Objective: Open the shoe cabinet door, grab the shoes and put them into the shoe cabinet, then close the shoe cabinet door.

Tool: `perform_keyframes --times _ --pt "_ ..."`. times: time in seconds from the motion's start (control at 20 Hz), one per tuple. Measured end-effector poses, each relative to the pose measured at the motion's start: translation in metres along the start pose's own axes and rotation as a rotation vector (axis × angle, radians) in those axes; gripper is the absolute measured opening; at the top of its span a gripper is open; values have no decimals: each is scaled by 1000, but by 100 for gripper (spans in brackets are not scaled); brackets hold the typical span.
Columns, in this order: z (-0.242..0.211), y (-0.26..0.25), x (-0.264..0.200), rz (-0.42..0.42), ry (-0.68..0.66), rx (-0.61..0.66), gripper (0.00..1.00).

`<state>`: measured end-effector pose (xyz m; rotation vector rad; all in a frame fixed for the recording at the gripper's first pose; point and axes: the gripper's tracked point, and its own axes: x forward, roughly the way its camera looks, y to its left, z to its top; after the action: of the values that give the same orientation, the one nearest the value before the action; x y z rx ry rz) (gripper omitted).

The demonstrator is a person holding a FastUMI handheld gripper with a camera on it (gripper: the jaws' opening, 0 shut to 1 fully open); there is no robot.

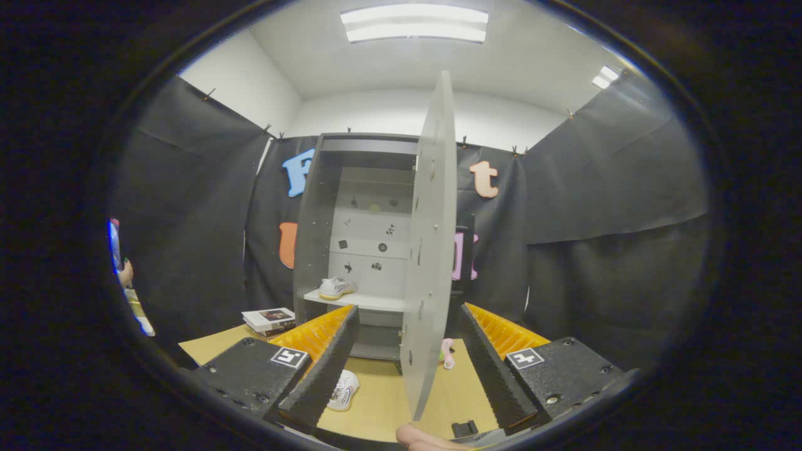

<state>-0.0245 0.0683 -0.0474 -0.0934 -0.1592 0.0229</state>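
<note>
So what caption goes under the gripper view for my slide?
Open gripper straddles the cabinet door's edge; one shoe shelved, another on the table.

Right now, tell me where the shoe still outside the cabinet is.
The white shoe lies on the wooden tabletop before the open cabinet, just beside the left finger of the open gripper.

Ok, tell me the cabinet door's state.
Open: the door stands edge-on between the open gripper fingers, baring the cabinet shelves.
</note>
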Motion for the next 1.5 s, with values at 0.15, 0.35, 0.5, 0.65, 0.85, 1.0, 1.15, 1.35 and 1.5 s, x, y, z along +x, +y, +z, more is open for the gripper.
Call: perform_keyframes --times 0.15,0.35,0.5,0.65,0.85,1.0,1.15,1.35,1.5 --pt "-21 31 7 46 15 20 100" --pt "-47 67 24 105 5 43 100" --pt "-79 92 41 119 6 47 100" --pt "-122 121 64 140 52 51 100" --pt "-190 162 91 198 166 63 100" --pt "-244 183 113 226 248 58 100" --pt "-299 191 140 211 349 74 100" --pt "-361 198 169 195 488 153 98" --pt "-393 195 190 157 538 187 90"
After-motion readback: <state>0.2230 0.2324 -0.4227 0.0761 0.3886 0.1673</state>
